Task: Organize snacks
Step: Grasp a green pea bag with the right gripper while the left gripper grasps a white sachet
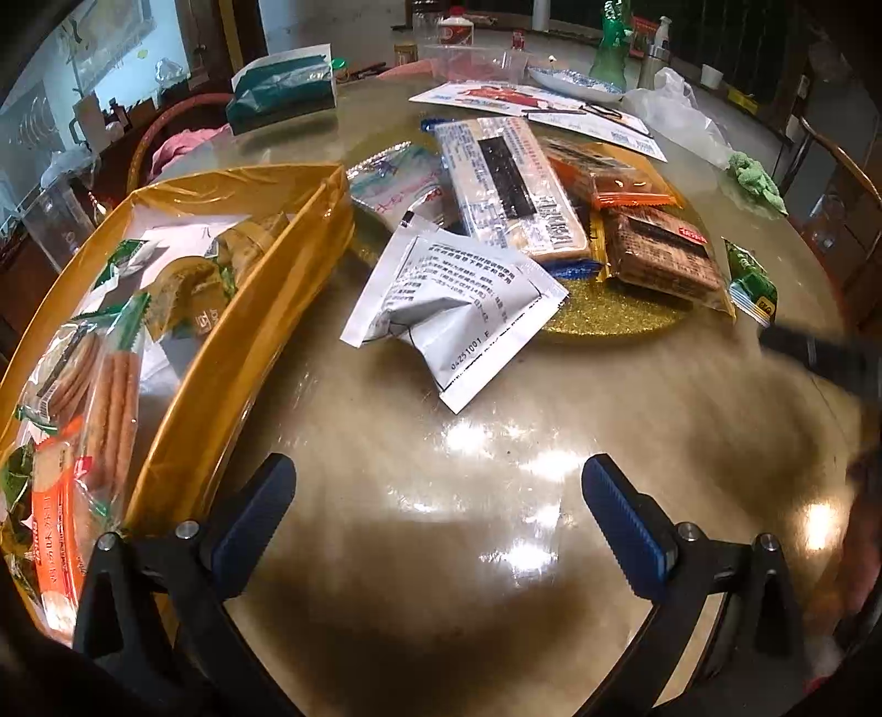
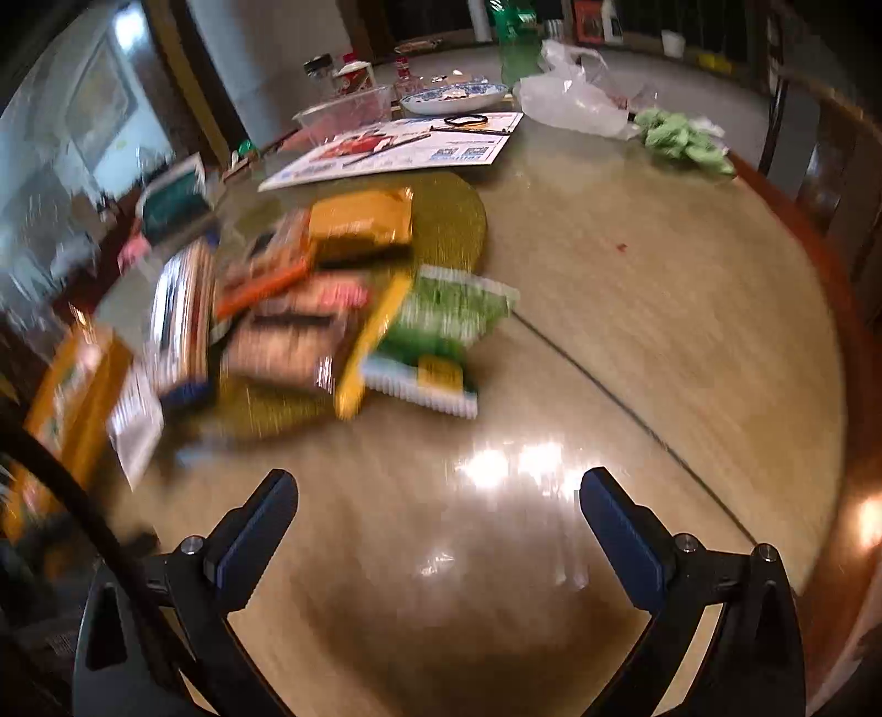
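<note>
L gripper [image 1: 438, 485]: jaws wide apart, nothing btwn them, over bare glossy table [image 1: 441, 551].
R gripper [image 2: 438, 496]: released too, empty, above bare tabletop w/ light glare; view blurred.
Yellow tray [image 1: 264, 309]: left side of table, just beside L gripper. Holds biscuit pack [image 1: 105, 386] w/ orange label end nearest, plus green-trimmed packs further in.
White sachet [image 1: 457, 309]: crumpled, printed side up, on table btwn tray & gold mat [image 1: 606, 320]; one corner overlaps mat edge.
Snack pile: on the gold mat, mid-table. Long pale pack [image 1: 512, 187] w/ dark strip lies on top; silver-white pouch [image 1: 402, 182] to its left; orange pack [image 1: 612, 171] & brown wafer pack [image 1: 661, 253] to its right.
Green pack [image 2: 441, 325]: right edge of pile, partly off mat, touching brown pack's yellow edge.
Far side: printed leaflet [image 1: 529, 105], blue-white dish [image 1: 573, 83], white plastic bag [image 1: 678, 116], green cloth [image 1: 755, 179], teal tissue pack [image 1: 281, 91], green bottle [image 1: 609, 49].
</note>
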